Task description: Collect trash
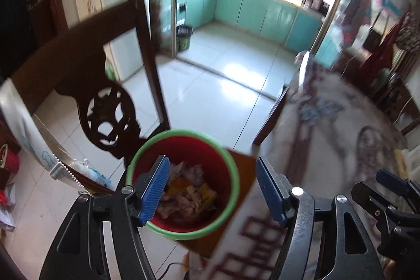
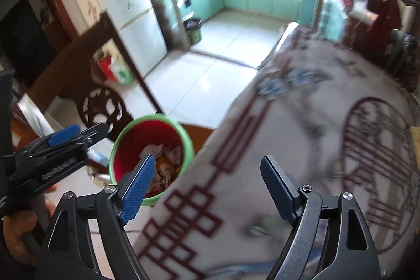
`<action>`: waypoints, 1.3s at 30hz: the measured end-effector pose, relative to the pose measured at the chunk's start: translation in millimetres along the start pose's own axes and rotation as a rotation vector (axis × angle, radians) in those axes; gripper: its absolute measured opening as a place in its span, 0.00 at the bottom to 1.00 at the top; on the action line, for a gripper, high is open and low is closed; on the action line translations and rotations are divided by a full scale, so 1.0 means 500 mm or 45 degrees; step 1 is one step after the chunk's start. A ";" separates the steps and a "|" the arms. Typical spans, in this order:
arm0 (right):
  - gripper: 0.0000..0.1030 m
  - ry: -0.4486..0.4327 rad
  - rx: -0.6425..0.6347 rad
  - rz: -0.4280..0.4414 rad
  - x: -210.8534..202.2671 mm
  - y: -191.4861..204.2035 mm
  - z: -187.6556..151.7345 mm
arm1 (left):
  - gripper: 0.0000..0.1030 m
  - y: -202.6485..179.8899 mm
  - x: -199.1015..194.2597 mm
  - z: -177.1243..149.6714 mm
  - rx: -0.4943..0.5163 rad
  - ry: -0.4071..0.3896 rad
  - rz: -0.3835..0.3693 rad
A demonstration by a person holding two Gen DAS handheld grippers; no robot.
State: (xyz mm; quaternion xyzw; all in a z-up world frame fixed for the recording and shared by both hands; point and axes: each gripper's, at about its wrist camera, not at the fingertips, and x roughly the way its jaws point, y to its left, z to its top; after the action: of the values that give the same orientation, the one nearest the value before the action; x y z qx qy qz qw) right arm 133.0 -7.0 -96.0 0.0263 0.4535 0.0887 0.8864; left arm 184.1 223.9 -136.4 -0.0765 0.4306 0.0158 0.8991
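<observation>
The left gripper (image 1: pixel 212 190) was seen with its blue pads spread wide and nothing between them; through the gap the red bin (image 1: pixel 183 183) with its green rim was visible on the floor below, beside the table edge. The right gripper (image 2: pixel 207 190) was likewise held well open and empty, its near-left pad over the bin's rim and its right pad over the patterned tablecloth (image 2: pixel 302 135).

Inside the bin a heap of crumpled trash (image 1: pixel 187 190) was seen: pale paper scraps and some orange and yellow wrappers, filling the bottom. The bin stood just left of the table and close to the carved dark chair (image 1: pixel 105 120), with the tiled floor (image 1: pixel 223 85) and a kitchen of turquoise cabinets (image 1: pixel 262 9) far beyond.

It was judged that the dropping of at least one load had been completed, since waste lay in the bin and both sets of fingers were bare. How much remained could not be told: the cloth was heavily blurred, and no loose rubbish could be made out on the part of it in view. Any further pieces would have to be looked for on the table.
</observation>
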 end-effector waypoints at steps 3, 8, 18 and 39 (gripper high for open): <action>0.87 -0.122 0.040 -0.042 -0.086 -0.060 -0.023 | 0.74 -0.065 -0.085 -0.010 0.019 -0.130 -0.035; 1.00 -0.290 0.059 -0.152 -0.205 -0.145 -0.056 | 0.80 -0.178 -0.225 -0.033 0.060 -0.404 -0.059; 1.00 -0.494 0.128 -0.179 -0.356 -0.255 -0.111 | 0.81 -0.373 -0.430 -0.070 0.173 -0.660 -0.097; 1.00 -0.540 0.194 -0.179 -0.405 -0.342 -0.156 | 0.81 -0.478 -0.517 -0.100 0.205 -0.693 -0.225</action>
State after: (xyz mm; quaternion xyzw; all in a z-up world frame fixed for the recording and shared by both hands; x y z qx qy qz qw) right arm -23.3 -214.2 -1.8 0.0795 0.2633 -0.0152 0.9613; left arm 5.8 -10.3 63.2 -0.0351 0.1653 -0.0769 0.9826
